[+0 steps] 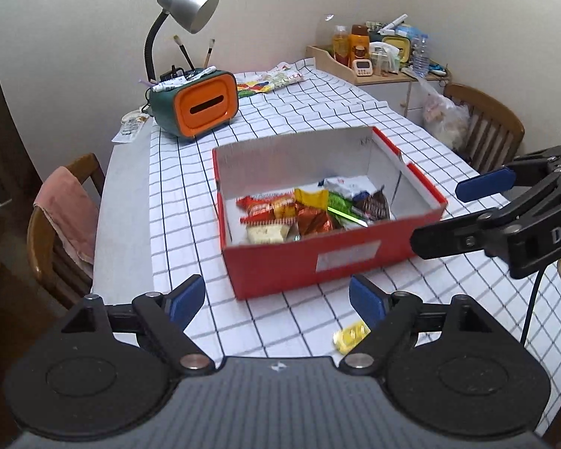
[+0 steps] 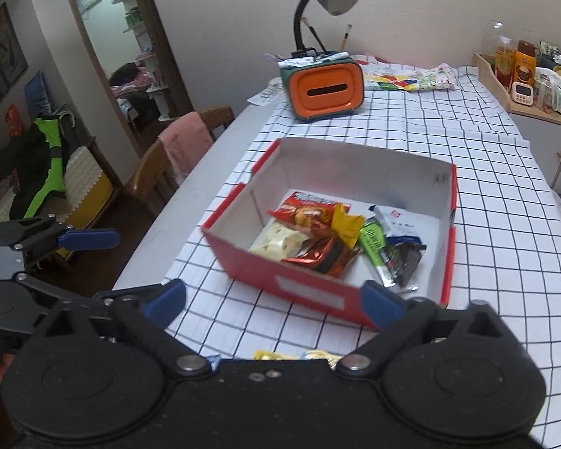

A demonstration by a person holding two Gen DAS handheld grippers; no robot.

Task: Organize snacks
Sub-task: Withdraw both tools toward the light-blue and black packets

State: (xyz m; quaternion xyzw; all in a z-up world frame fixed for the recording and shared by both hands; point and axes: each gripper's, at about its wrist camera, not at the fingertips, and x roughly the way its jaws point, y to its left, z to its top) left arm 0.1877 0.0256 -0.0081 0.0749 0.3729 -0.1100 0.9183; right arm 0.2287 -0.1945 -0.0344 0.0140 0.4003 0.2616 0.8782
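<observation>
My left gripper (image 1: 276,301) hangs over the near part of the tabletop with its blue pads spread wide and nothing between them. My right gripper (image 2: 275,301) is spread just as wide, also empty; no earlier view is there to compare against.

The red box (image 1: 299,265) sits on the checked cloth (image 1: 190,202) near the middle of the tabletop, lid off, its long near wall facing me and turned a little askew to the table's edges. The snacks (image 1: 310,213) lie in a loose heap on the box floor, towards the near wall: red, yellow, orange, green and dark wrappers, with a white packet behind them. The far half of the box floor is bare white card.

One yellow wrapped sweet (image 1: 349,338) lies on the cloth just in front of the box, close beside my left gripper's right pad. From the right wrist, a few more wrappers (image 2: 299,355) peek out at the near edge, mostly hidden under the gripper body.

There is open cloth to the left of the box, up to where the cloth ends and bare tabletop runs along the left edge beside the chair (image 1: 61,224) with a pink towel. Beyond the box, cloth lies free as far as the orange and green holder (image 1: 198,106) and lamp (image 1: 185,7) at the far left corner.
</observation>
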